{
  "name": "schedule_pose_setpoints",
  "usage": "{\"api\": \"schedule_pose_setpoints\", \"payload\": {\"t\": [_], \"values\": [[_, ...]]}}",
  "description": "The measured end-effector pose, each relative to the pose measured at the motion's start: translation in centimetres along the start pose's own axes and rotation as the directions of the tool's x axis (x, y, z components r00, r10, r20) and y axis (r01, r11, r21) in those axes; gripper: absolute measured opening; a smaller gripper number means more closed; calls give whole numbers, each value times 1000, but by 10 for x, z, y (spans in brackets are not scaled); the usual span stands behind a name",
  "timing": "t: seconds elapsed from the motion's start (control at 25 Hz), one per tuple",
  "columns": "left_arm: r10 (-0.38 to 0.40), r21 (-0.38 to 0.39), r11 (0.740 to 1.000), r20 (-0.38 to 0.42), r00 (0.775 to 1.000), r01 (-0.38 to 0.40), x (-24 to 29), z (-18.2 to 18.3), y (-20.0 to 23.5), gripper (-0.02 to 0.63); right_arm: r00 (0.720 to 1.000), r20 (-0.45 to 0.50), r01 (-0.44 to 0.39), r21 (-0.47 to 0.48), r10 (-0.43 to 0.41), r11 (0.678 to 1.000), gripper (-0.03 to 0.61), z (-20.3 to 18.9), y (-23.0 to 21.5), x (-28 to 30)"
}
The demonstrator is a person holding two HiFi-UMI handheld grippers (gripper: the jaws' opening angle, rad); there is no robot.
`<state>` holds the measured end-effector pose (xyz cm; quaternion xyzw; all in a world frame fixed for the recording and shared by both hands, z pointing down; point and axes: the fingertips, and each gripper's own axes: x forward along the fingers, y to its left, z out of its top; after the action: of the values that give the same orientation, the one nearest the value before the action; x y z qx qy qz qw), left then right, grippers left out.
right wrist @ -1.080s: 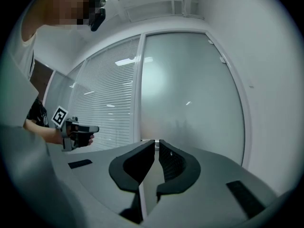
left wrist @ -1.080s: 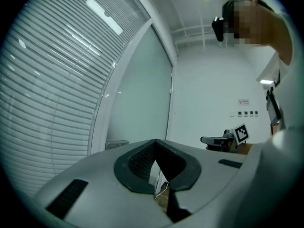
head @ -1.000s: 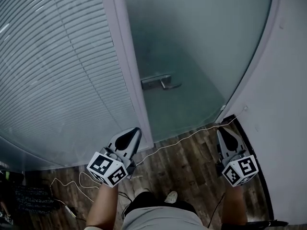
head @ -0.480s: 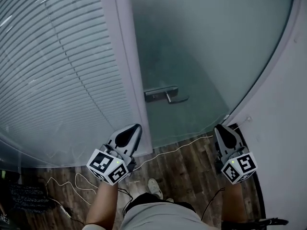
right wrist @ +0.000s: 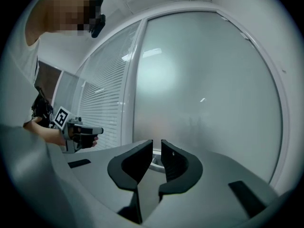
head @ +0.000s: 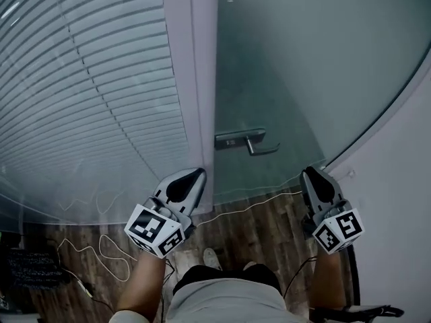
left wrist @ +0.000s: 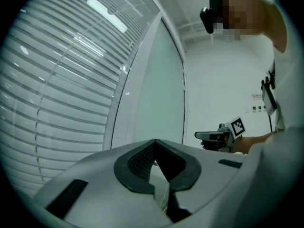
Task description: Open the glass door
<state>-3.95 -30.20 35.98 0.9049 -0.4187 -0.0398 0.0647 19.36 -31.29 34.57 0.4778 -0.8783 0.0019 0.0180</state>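
The frosted glass door [head: 303, 66] stands closed in its pale frame [head: 195, 79]. Its metal lever handle [head: 246, 142] sits low on the door's left side. My left gripper [head: 195, 178] is held level by the frame post, left of the handle and apart from it, and its jaws meet at the tip [left wrist: 155, 141]. My right gripper [head: 311, 177] is held level below and to the right of the handle. Its jaws [right wrist: 157, 148] are opening, with a narrow gap and nothing between them. The handle [right wrist: 155, 162] shows beyond that gap.
A glass wall with slatted blinds [head: 87, 99] runs left of the door. A white wall [head: 404, 180] closes in on the right. A thin white cable [head: 256, 204] trails over the wooden floor [head: 262, 234] by the door's foot. My shoe [head: 209, 258] is below.
I have come closer to the door, and both grippers have moved forward toward it. The handle now sits lower and further right in the head view.
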Motion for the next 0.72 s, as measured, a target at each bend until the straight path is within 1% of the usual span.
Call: {"api": "schedule_pose_setpoints", "payload": {"t": [0.12,0.2,0.4,0.52,0.6,0.72], "values": [[2,0,1000,-9,1000,-2,6,-3,1,-1,999,-6,-32,-10,32,999,42,0,-6,15],[19,3,1000,-4,1000,-19,11,-2,3,0,998,-12,-62,-13,61,998,47,-3,-11,25],[99,-3,995,-2,995,-99,21,-6,4,-1,986,-33,-162,-5,161,987,74,-13,-24,45],[141,-7,990,-3,990,-141,32,-9,-2,-1,975,-56,-216,-23,214,976,97,-20,-37,50],[169,2,986,-5,986,-169,38,-10,-5,-1,966,-88,-249,-52,244,967,106,-28,-43,56],[194,1,981,-14,981,-194,44,-12,-6,-1,943,-187,-302,-128,276,945,138,-45,-47,70]]}}
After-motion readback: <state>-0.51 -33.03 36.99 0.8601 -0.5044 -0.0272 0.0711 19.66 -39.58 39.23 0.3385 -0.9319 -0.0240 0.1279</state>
